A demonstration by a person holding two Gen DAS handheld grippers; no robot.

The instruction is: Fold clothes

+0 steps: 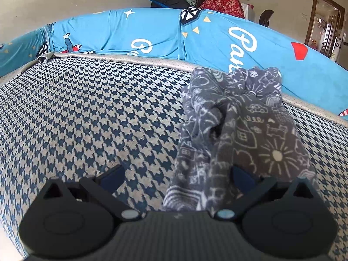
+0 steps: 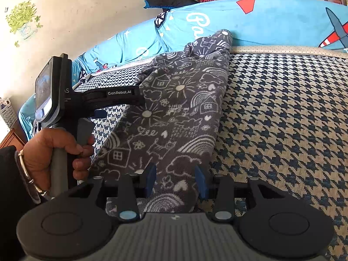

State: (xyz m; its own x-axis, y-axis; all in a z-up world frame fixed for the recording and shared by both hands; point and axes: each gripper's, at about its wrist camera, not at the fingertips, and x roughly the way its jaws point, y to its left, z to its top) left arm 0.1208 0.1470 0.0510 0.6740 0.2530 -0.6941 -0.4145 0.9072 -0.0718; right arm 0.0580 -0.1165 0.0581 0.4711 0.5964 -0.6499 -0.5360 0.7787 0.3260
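The right hand-held gripper sits low over a grey printed garment, its two blue fingers standing apart with the near edge of the cloth lying between them, not pinched. The left hand-held gripper also has its blue fingers wide apart; the garment's near end lies across the gap toward its right finger, and no grip is closed on it. In the right wrist view, a person's hand, wearing a bangle, holds the left tool's handle beside the cloth.

The garment, dark grey with white doodles of houses, suns and rainbows, lies on a houndstooth mattress. It runs as a long strip away from both tools, smoother on its right edge, bunched and rumpled at the far end where it meets a bright blue quilt along the bed's back edge.

Judging by this, the work is at a grasping stage: both tools are poised at the near hem. The cloth could be partly folded lengthwise or merely gathered; the pictures cannot settle which. Any next grip needs each finger pair closing on one clean edge, without catching loose layers beneath.
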